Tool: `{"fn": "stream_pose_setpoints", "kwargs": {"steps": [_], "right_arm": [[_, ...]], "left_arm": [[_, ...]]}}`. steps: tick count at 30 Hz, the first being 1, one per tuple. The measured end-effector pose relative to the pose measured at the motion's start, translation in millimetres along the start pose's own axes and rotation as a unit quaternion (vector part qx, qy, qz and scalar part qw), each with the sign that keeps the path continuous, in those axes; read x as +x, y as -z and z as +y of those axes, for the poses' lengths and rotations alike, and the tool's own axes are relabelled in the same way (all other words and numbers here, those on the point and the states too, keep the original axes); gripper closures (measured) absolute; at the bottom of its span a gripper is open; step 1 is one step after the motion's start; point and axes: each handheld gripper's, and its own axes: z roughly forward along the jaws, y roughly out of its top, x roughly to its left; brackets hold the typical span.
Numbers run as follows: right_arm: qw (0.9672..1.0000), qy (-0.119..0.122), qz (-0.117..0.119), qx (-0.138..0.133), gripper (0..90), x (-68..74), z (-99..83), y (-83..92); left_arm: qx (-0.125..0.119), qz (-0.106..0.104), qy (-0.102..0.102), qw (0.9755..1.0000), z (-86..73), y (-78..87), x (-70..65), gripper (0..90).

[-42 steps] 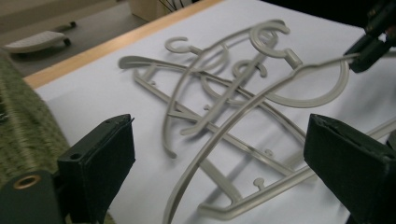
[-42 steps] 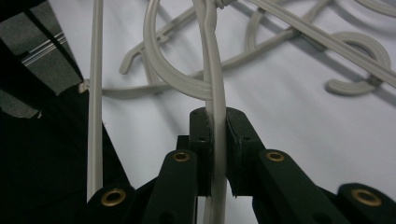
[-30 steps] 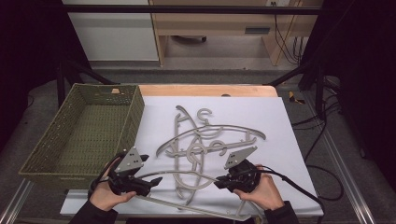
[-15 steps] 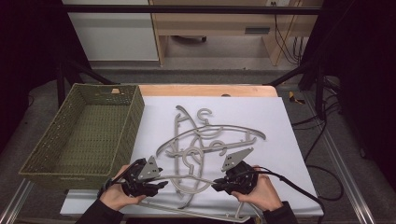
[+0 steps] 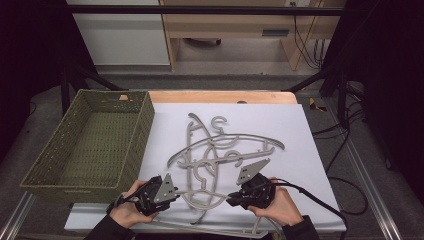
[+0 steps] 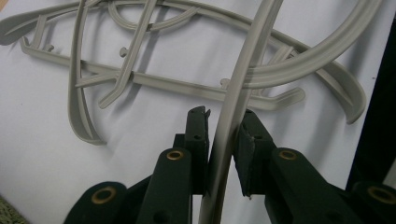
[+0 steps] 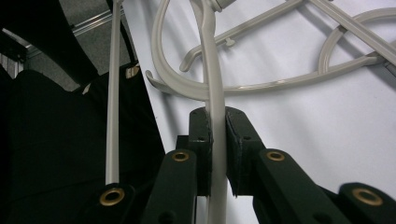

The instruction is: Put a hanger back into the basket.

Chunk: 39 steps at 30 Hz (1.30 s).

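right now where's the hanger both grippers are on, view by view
High view: the gripped hanger lies near the table's front edge, between the left gripper and the right gripper.
Left gripper view: its grey arm rises between the jaws, which have just been closing.
Right gripper view: its arm is clamped between the jaws.
Shared landmark: the white table sheet.

High view: above person's side of white table [image 5: 310, 150], facing forward and down, far. Both gripper views: close, low over same table, along own jaws. All share grey hangers [image 5: 220, 150] [image 6: 187, 86] [image 7: 261, 84].
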Motion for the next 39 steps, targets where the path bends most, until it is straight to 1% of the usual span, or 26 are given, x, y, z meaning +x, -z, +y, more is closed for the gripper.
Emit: {"fn": "stream_pose_setpoints", "kwargs": {"steps": [1, 3, 6, 8, 9, 12, 14, 18, 21, 22, 23, 24, 25, 26, 27, 29, 30, 31, 32, 33, 34, 35, 36, 37, 38, 39], "right_arm": [[1.0000, 0.005, 0.002, 0.003, 81.4, -0.7, -0.1, 0.2], [1.0000, 0.003, -0.002, -0.001, 79.9, -0.3, -0.1, 0.0], [0.9997, 0.002, -0.021, -0.013, 76.2, -1.0, -0.1, 2.5], [0.9990, 0.000, -0.037, -0.024, 74.3, -1.3, -0.3, 5.6], [0.9986, 0.002, -0.041, -0.034, 73.2, -1.9, -0.7, 7.2], [0.9968, 0.003, -0.061, -0.051, 68.3, -3.1, -1.3, 12.5], [0.9950, 0.003, -0.069, -0.073, 65.1, -4.3, -2.6, 16.9], [0.9913, 0.006, -0.087, -0.099, 54.9, -4.1, -2.9, 21.6], [0.9865, 0.003, -0.106, -0.125, 47.5, -4.8, -3.4, 27.5], [0.9826, 0.003, -0.117, -0.144, 42.7, -5.5, -3.9, 31.0], [0.9801, 0.002, -0.126, -0.153, 41.4, -5.8, -4.6, 33.6], [0.9759, 0.002, -0.137, -0.169, 38.9, -6.7, -6.2, 38.4], [0.9719, -0.001, -0.146, -0.185, 35.1, -7.7, -7.7, 42.2], [0.9682, -0.010, -0.152, -0.198, 32.4, -9.6, -9.7, 47.2], [0.9659, -0.018, -0.156, -0.205, 30.5, -10.7, -11.2, 50.2], [0.9588, -0.033, -0.170, -0.225, 24.0, -14.1, -15.1, 57.1], [0.9572, -0.038, -0.175, -0.228, 21.2, -15.6, -16.5, 59.3], [0.9540, -0.048, -0.184, -0.232, 19.1, -17.4, -18.9, 62.4], [0.9503, -0.055, -0.191, -0.240, 17.6, -19.5, -21.9, 66.0], [0.9491, -0.058, -0.192, -0.243, 16.8, -20.2, -22.8, 67.0], [0.9469, -0.062, -0.194, -0.249, 15.6, -21.8, -24.7, 69.1], [0.9449, -0.067, -0.199, -0.251, 13.9, -23.1, -26.2, 70.9], [0.9425, -0.073, -0.208, -0.251, 12.3, -25.1, -28.4, 72.8], [0.9419, -0.077, -0.210, -0.250, 11.5, -26.3, -30.0, 74.0], [0.9407, -0.081, -0.214, -0.250, 10.9, -28.5, -32.1, 75.4], [0.9395, -0.086, -0.217, -0.251, 10.4, -29.9, -34.0, 76.5]], "left_arm": [[0.000, -0.003, 0.001, 1.0000, -0.1, 1.1, -0.1, 76.5], [-0.001, -0.002, -0.002, 1.0000, 0.1, 3.5, -1.7, 77.3], [-0.001, -0.006, -0.004, 1.0000, 1.8, 7.5, -4.5, 79.0], [-0.007, -0.011, -0.003, 0.9999, 2.8, 10.7, -5.5, 80.0], [-0.010, -0.014, -0.002, 0.9999, 3.7, 12.6, -6.0, 80.5], [-0.021, -0.017, 0.003, 0.9996, 6.9, 19.2, -8.7, 81.8], [-0.028, -0.016, 0.007, 0.9995, 8.5, 22.8, -9.8, 82.1], [-0.039, -0.008, 0.026, 0.9989, 10.8, 28.5, -10.4, 82.4], [-0.045, 0.003, 0.044, 0.9980, 10.2, 32.0, -7.9, 82.4], [-0.048, 0.005, 0.052, 0.9975, 9.8, 32.8, -6.9, 82.5], [-0.057, 0.010, 0.066, 0.9962, 9.0, 33.9, -5.4, 82.4], [-0.061, 0.013, 0.076, 0.9952, 8.2, 35.2, -3.3, 82.4], [-0.066, 0.019, 0.088, 0.9937, 7.1, 36.9, -0.7, 82.4], [-0.072, 0.020, 0.098, 0.9923, 6.3, 37.9, 0.6, 82.5], [-0.078, 0.026, 0.109, 0.9906, 5.4, 39.2, 2.2, 82.5], [-0.083, 0.041, 0.120, 0.9885, 3.9, 41.9, 4.8, 82.4], [-0.084, 0.047, 0.128, 0.9871, 2.8, 43.9, 6.9, 82.5], [-0.085, 0.052, 0.135, 0.9858, 1.6, 45.8, 9.4, 82.4], [-0.083, 0.054, 0.135, 0.9859, 1.0, 46.8, 10.2, 82.4], [-0.082, 0.059, 0.138, 0.9853, 0.3, 48.1, 11.6, 82.5], [-0.086, 0.064, 0.146, 0.9834, -0.1, 48.8, 12.3, 82.4], [-0.084, 0.070, 0.147, 0.9830, -1.0, 50.7, 14.3, 82.4], [-0.086, 0.074, 0.152, 0.9819, -1.4, 51.5, 15.0, 82.4], [-0.088, 0.075, 0.158, 0.9807, -1.9, 53.0, 16.1, 82.4], [-0.089, 0.077, 0.159, 0.9803, -2.2, 54.5, 17.0, 82.4], [-0.092, 0.081, 0.162, 0.9792, -2.4, 57.1, 18.1, 82.4]]}}
